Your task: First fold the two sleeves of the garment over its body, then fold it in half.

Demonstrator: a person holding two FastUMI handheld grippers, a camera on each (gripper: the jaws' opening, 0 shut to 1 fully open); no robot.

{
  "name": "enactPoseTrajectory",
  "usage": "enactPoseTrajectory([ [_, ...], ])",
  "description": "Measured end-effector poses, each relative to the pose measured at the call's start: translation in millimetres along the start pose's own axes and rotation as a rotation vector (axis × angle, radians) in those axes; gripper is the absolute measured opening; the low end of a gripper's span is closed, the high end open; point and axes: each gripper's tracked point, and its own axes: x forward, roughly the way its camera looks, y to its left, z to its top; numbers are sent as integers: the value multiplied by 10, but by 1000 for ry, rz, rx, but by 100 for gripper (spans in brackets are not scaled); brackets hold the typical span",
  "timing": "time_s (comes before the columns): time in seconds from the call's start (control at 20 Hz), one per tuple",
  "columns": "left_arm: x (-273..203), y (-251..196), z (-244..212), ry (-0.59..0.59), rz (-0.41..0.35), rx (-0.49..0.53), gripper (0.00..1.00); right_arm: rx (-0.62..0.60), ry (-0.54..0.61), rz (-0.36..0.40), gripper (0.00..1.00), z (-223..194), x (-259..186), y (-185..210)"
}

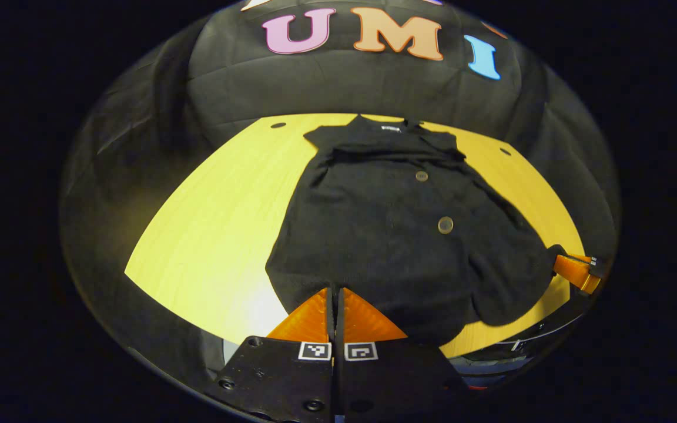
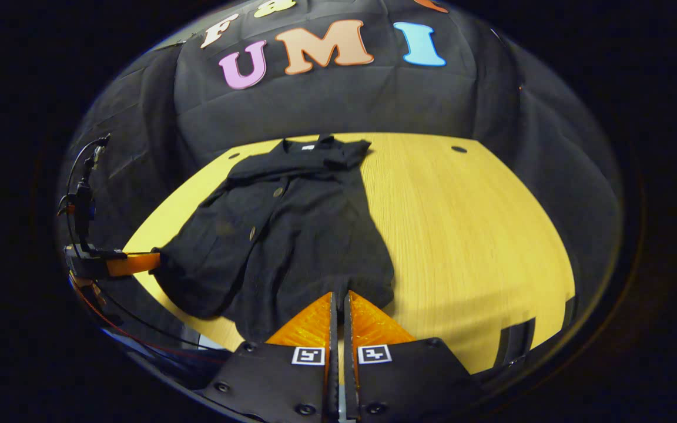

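A black buttoned garment [image 1: 385, 235] lies flat on the yellow table [image 1: 215, 223], collar at the far edge and hem toward me. Its sleeves lie folded inward over the body. My left gripper [image 1: 335, 291] is shut, its fingertips pinching the near hem on the garment's left side. In the right gripper view the same garment [image 2: 303, 235] stretches away from my right gripper [image 2: 340, 295], which is shut on the near hem at its right side. The right gripper [image 1: 573, 271] also appears far right in the left gripper view, and the left gripper [image 2: 133, 262] far left in the right gripper view, each meeting a hem corner.
The table edge [image 2: 491, 346] runs close below both grippers. Bare wood [image 2: 468, 235] spreads to the right of the garment. Small round holes [image 2: 459, 149] mark the table's far corners. Cables [image 2: 80, 194] hang behind the left gripper. Black cloth walls surround the table.
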Motion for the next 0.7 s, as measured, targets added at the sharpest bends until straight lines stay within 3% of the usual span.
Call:
enactPoseTrajectory([
  [0.45,276,29,1353,-207,-11,24,0,-98,-155,4,6,1247,318,62],
  [0.5,305,27,1506,-228,-12,26,0,-108,-174,2,2,1403,367,57],
  [0.55,311,10,1656,-252,-17,18,0,-115,-190,1,6,1547,394,58],
  [0.7,395,-35,2114,-321,-28,-2,0,-119,-242,-1,6,1942,489,87],
])
